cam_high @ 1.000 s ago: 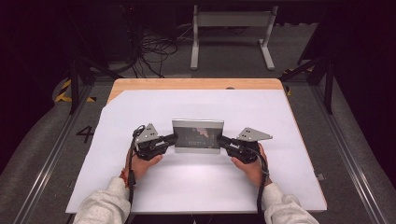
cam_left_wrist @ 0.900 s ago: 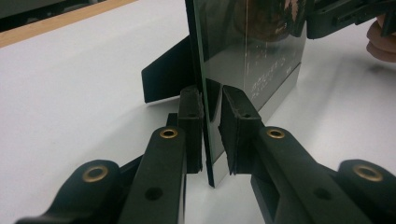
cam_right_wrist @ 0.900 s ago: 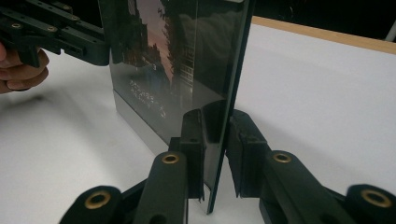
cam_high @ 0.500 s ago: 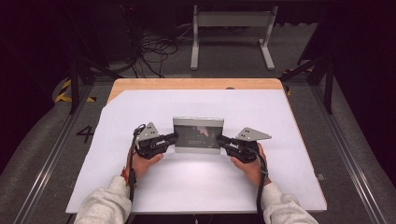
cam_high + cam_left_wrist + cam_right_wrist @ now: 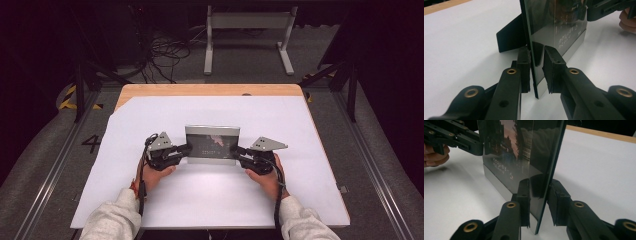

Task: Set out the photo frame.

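Note:
A glass picture frame (image 5: pixel 212 142) stands upright on the white table cover, propped by a black leg (image 5: pixel 510 37) behind it. My left gripper (image 5: pixel 187 148) straddles its left edge; in the left gripper view (image 5: pixel 536 67) the pane sits between the pads with a gap on the glass side, so it is open. My right gripper (image 5: pixel 237 151) straddles the right edge. Its jaws (image 5: pixel 540 195) have just been opening: the frame (image 5: pixel 509 152) is between them, with a gap at the rear pad. Each gripper view shows the other gripper at the far edge.
The white cover (image 5: pixel 210 200) lies over a wooden table whose far edge (image 5: pixel 210 90) shows. Beyond the table are cables on the floor (image 5: pixel 165 55) and a grey stand (image 5: pixel 247 30). Rails run along the floor on both sides.

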`<state>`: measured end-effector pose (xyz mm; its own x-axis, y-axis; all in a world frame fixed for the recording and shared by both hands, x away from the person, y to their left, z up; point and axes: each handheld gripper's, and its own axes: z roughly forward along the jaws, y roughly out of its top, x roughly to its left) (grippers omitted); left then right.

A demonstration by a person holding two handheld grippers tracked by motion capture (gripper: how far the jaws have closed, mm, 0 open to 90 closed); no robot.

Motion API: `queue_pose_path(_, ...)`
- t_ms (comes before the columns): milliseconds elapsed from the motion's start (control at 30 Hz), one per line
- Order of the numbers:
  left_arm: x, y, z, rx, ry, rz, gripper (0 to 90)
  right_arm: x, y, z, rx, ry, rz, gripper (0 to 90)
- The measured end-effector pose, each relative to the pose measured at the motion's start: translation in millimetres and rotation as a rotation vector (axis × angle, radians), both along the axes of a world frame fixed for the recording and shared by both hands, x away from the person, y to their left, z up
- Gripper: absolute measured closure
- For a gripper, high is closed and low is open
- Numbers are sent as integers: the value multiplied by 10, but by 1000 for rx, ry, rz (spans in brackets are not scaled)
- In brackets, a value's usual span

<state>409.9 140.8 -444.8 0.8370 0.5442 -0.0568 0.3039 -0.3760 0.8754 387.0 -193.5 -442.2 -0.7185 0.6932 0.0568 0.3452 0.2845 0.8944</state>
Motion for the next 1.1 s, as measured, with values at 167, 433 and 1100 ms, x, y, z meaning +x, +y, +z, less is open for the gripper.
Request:
queue_pose_path(167,-6,-32,-14,13,11,-1,753,27,38,-43,-16,32,1,678)
queue_pose_path(433,7,-84,-43,22,51,-5,731,36,31,-51,-19,43,-1,674)
queue_pose_path(1100,-80,-226,-29,30,69,-46,741,-99,-96,-19,-27,61,-29,666)
